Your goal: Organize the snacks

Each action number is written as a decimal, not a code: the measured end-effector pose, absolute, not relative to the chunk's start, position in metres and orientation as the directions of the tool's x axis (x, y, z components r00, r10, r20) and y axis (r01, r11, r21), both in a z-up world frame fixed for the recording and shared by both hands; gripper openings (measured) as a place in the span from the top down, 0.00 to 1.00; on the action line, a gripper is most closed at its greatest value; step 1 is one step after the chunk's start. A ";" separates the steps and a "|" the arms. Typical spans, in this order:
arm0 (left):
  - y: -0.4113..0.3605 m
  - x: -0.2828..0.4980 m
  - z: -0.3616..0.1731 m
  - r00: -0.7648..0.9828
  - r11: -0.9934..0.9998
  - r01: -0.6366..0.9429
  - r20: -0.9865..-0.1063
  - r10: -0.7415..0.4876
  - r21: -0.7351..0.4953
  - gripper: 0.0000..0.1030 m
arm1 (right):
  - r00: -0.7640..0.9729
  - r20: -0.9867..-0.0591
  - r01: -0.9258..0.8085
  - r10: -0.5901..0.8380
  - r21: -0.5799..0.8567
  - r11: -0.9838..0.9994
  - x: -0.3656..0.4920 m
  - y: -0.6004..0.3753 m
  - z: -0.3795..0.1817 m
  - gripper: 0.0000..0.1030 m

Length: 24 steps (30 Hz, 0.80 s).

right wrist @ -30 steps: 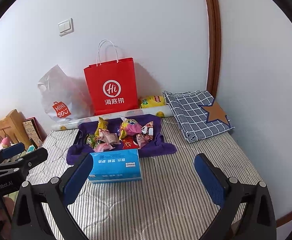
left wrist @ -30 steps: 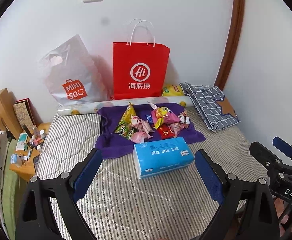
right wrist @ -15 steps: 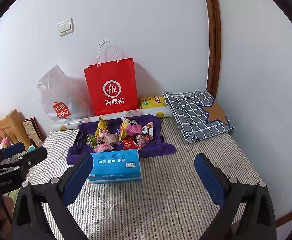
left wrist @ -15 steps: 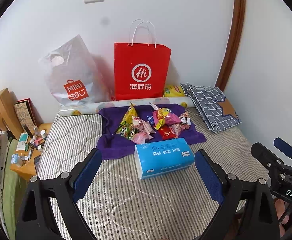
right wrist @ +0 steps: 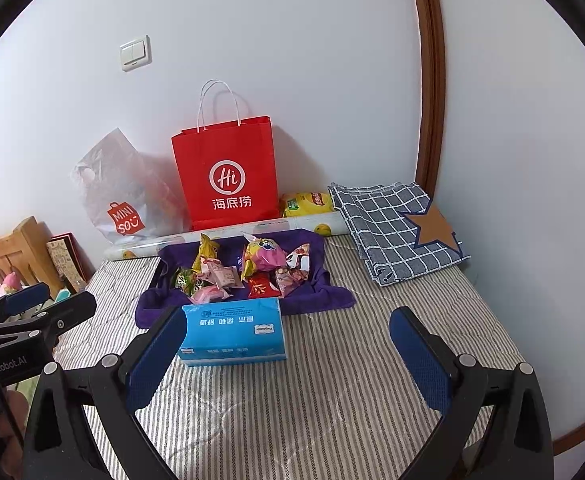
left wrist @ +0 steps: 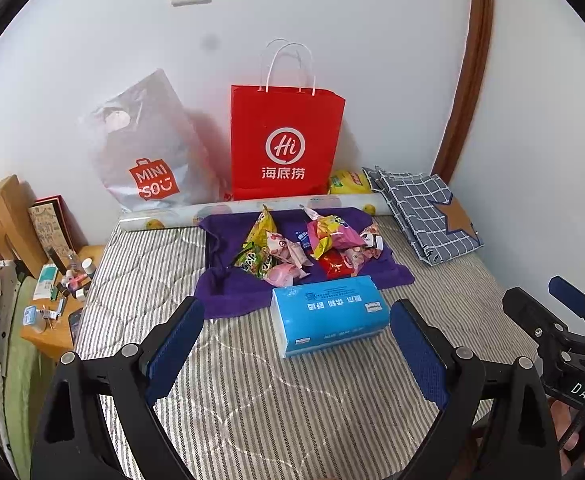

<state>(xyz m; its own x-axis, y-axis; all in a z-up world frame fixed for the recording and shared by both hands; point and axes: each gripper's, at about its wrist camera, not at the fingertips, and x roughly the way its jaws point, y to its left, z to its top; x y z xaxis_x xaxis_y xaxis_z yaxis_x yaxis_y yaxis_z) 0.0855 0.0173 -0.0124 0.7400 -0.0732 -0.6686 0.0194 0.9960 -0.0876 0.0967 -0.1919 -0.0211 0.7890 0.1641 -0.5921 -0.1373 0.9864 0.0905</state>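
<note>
In the left wrist view, the left hand-held gripper (left wrist: 296, 344) fills the bottom of the frame with its jaws spread wide and nothing between them. Just above it, at centre, a blue tissue pack (left wrist: 328, 314) lies on the striped mattress (left wrist: 140, 264). Behind the pack, a heap of snacks (left wrist: 304, 246) sits on a purple cloth (left wrist: 228, 292). At the wall stand a red paper bag (left wrist: 286, 142) and, to its left, a grey Miniso bag (left wrist: 148, 152). A folded checked cloth (left wrist: 424, 212) lies at the right. The right hand-held gripper (left wrist: 552, 304) shows at the right edge; how far open it is cannot be told here.

In the right wrist view, the right hand-held gripper (right wrist: 288, 356) is wide open and empty at the bottom. The tissue pack (right wrist: 232, 330) lies left of centre, partly behind the left finger (right wrist: 152, 360). The snacks (right wrist: 248, 270) rest on the purple cloth (right wrist: 324, 292) above it, with the red paper bag (right wrist: 226, 172) behind. The left hand-held gripper (right wrist: 40, 304) enters at the left edge.
</note>
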 end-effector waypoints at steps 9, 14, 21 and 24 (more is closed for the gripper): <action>0.018 0.085 -0.013 0.739 0.996 0.019 -0.669 -0.072 -0.086 0.09 | 0.790 -0.590 -0.139 0.164 0.088 0.986 0.095 -0.191 -0.021 0.00; 0.019 0.085 -0.012 0.740 0.996 0.017 -0.668 -0.072 -0.088 0.09 | 0.790 -0.590 -0.139 0.165 0.089 0.986 0.095 -0.190 -0.020 0.00; 0.020 0.082 -0.011 0.743 0.996 0.010 -0.666 -0.068 -0.090 0.09 | 0.791 -0.588 -0.144 0.167 0.087 0.986 0.093 -0.187 -0.017 0.00; 0.020 0.082 -0.010 0.741 0.996 0.015 -0.668 -0.073 -0.092 0.09 | 0.792 -0.587 -0.146 0.169 0.087 0.985 0.093 -0.187 -0.016 0.00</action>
